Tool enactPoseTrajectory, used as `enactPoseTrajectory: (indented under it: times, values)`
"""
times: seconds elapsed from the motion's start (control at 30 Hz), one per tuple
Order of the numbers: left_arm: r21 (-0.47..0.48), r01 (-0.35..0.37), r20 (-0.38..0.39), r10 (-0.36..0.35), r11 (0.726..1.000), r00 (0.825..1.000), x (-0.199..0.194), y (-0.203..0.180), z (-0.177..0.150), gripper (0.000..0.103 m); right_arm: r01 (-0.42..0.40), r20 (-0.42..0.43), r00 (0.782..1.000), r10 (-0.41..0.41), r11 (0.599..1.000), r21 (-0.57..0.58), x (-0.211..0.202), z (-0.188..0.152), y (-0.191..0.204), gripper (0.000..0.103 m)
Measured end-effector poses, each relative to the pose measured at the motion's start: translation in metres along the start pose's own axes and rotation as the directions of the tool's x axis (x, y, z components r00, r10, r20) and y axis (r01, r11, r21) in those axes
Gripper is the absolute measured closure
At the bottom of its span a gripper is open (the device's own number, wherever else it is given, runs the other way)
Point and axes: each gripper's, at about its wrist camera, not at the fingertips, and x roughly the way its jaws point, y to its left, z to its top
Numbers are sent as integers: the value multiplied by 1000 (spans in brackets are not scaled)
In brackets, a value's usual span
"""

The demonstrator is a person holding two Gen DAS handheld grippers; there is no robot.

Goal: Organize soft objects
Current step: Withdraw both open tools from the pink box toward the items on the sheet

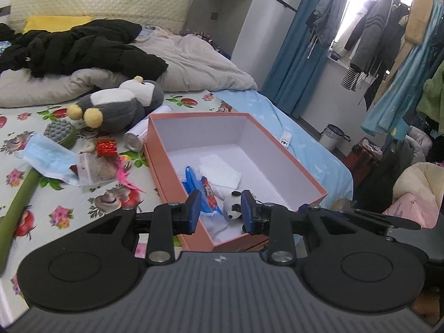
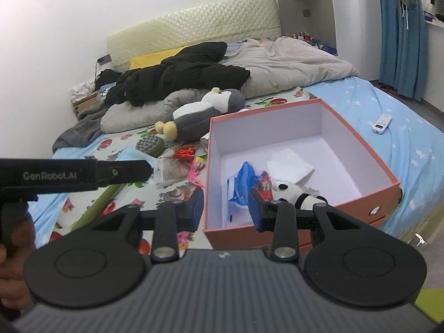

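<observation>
I have both tongs over the near end of the bed, each with its jaws part-way apart and nothing between the blue pads.

In the left wrist view my left tongs (image 1: 220,211) sit at lower centre, above the near corner of the orange box (image 1: 294,163). The small panda plush (image 1: 234,206) lies inside the box just above and right of the gap, close to the right pad, though I cannot tell whether it touches. Beside it in the box lie a blue plastic bag (image 1: 194,183) and a folded white cloth (image 1: 222,174).

In the right wrist view my right tongs (image 2: 226,212) straddle the box's near-left wall (image 2: 211,166): the left pad is outside over the floral sheet (image 2: 172,191), the right pad inside, with the panda just to its right.

The loose soft things lie left of the box: the grey penguin plush (image 1: 122,105) in the upper-left middle, the blue face mask (image 1: 47,158) below it, then the pink feather (image 1: 126,177). They are well apart from both tongs.
</observation>
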Motion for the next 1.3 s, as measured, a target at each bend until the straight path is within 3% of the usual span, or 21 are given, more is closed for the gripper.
enactPoseTrajectory:
  times: [1.0, 1.3]
  values:
    - [-120, -169, 4, 171, 978, 985, -59, 74, -44, 67, -154, -83, 986, 145, 982, -108, 26, -17, 75, 65]
    - [-190, -211, -29, 209, 959, 977, -52, 100, -56, 67, -191, -138, 975, 175, 975, -114, 52, -21, 84, 65]
